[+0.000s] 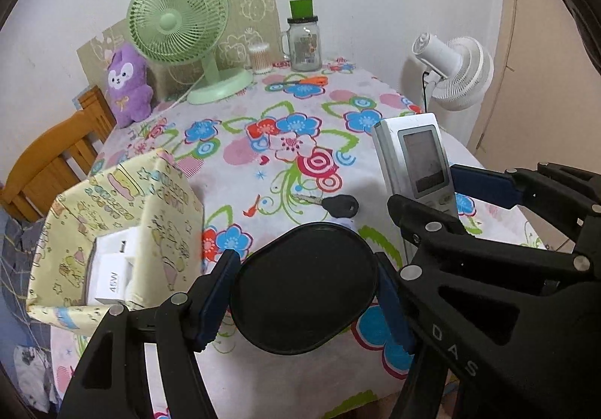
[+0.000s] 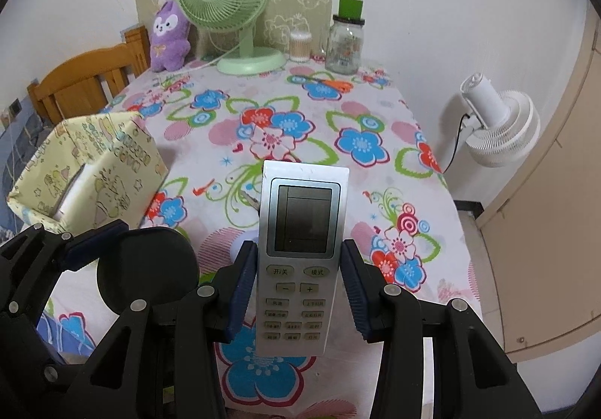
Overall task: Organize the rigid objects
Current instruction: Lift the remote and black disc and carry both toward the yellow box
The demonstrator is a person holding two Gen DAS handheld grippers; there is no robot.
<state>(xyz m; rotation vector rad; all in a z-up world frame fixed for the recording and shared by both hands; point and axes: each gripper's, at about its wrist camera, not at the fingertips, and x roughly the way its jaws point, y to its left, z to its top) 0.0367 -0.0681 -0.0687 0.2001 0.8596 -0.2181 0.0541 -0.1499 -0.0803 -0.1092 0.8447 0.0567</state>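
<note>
From the left wrist, our left tongs [image 1: 306,297] are pinching a flat black oval disc [image 1: 304,287] across its width, blue pads on both edges, disc lifted above the floral-clothed table [image 1: 263,141]. It looks thin, stiff and smooth, so we judge it light but apt to slip or swivel; holding it across the middle, as we do, seems right. Ahead and left of these tongs sits the open box wrapped in pale yellow cartoon paper [image 1: 124,231], a white charger block [image 1: 112,268] already inside. Just ahead of the disc lies a black-headed metal key [image 1: 330,204] on the cloth. To the right, the right tongs [image 1: 428,189] carry the silver-grey air-conditioner remote [image 1: 417,159].

Over to the right wrist: our right tongs [image 2: 296,291] are closed on that remote [image 2: 300,257], pads pressed to its two long sides at the button section, screen end pointing forward. Hard plastic, rigid, probably light; we reckon the mid-body hold balances it, though the screen would not like a knock. The yellow box [image 2: 86,171] stands ahead and well to the left here, with the left tongs [image 2: 146,250] and the disc [image 2: 146,268] just beside us on that side. Both pieces look headed for the box, we'd guess.
</note>
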